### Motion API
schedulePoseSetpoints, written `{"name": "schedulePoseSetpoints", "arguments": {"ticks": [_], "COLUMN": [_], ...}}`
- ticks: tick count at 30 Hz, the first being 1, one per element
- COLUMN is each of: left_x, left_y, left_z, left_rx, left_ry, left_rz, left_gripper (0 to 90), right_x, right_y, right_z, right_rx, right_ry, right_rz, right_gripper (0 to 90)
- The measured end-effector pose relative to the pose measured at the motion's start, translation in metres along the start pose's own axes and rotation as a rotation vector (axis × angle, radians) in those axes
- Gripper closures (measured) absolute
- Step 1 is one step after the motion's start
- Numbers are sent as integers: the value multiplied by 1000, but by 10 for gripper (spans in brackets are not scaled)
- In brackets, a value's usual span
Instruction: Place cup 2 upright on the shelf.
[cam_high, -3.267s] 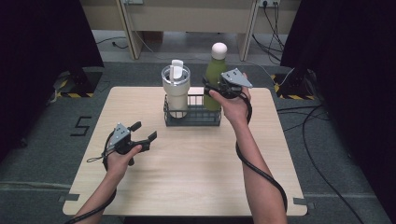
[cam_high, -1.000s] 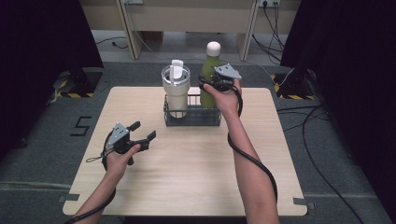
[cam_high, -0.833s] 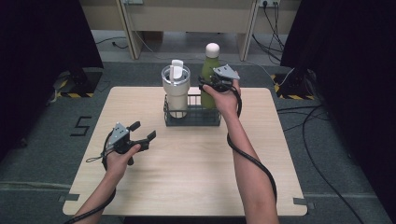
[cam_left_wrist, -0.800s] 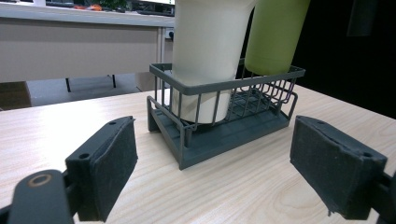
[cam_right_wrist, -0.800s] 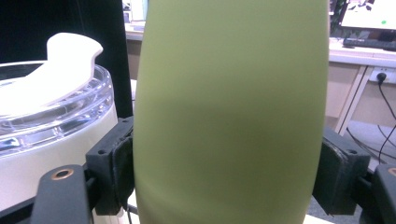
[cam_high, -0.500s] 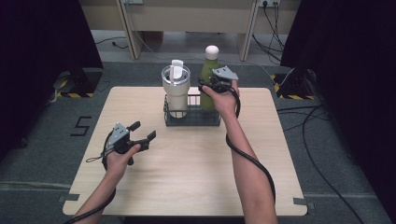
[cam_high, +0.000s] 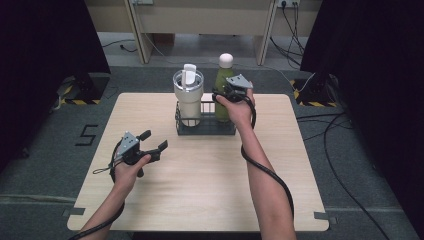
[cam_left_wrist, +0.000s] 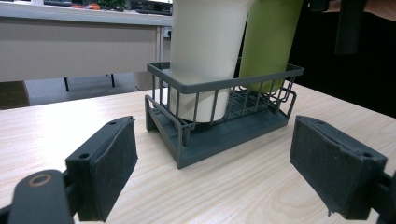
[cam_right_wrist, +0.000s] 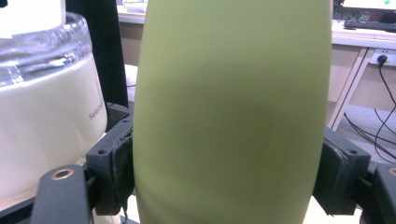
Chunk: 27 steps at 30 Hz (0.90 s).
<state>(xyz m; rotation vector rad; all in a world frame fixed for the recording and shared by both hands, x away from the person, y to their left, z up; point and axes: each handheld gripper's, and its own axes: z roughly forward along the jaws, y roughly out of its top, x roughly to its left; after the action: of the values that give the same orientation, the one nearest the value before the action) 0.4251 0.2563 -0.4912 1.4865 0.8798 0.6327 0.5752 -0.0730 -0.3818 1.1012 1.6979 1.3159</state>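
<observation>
Green bottle (cam_high: 223, 95): standing upright in the right end of the wire basket, its white cap (cam_high: 226, 60) rising above the gripper; in the right gripper view its green body (cam_right_wrist: 231, 112) is sitting between the two pads.
Right gripper (cam_high: 224, 97): pinching the bottle's body, a pad pressing on either flank; the person's right hand (cam_high: 236, 107) is wrapping the grip, with the grey plate on top.
Cream tumbler (cam_high: 188, 98): standing in the basket's left end, just beside the bottle, clear lid on top.
Wire basket (cam_high: 205, 130): dark grey, sitting at the far middle of the table.
Left gripper (cam_high: 152, 140): hovering above the near-left tabletop, jaws spread wide and holding nothing, pointing toward the basket.
Table (cam_high: 200, 185): light wood, carrying the basket.
</observation>
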Motion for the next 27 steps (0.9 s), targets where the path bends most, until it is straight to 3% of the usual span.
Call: {"name": "schedulePoseSetpoints", "arguments": {"ticks": [27], "left_x": [0], "left_y": [0], "left_z": [0], "left_rx": [1], "left_ry": [0], "left_rz": [0], "left_gripper": [141], "right_x": [0], "right_y": [-10], "right_z": [5], "right_rx": [20], "right_ry": [-2], "right_rz": [-4], "right_gripper": [219]}}
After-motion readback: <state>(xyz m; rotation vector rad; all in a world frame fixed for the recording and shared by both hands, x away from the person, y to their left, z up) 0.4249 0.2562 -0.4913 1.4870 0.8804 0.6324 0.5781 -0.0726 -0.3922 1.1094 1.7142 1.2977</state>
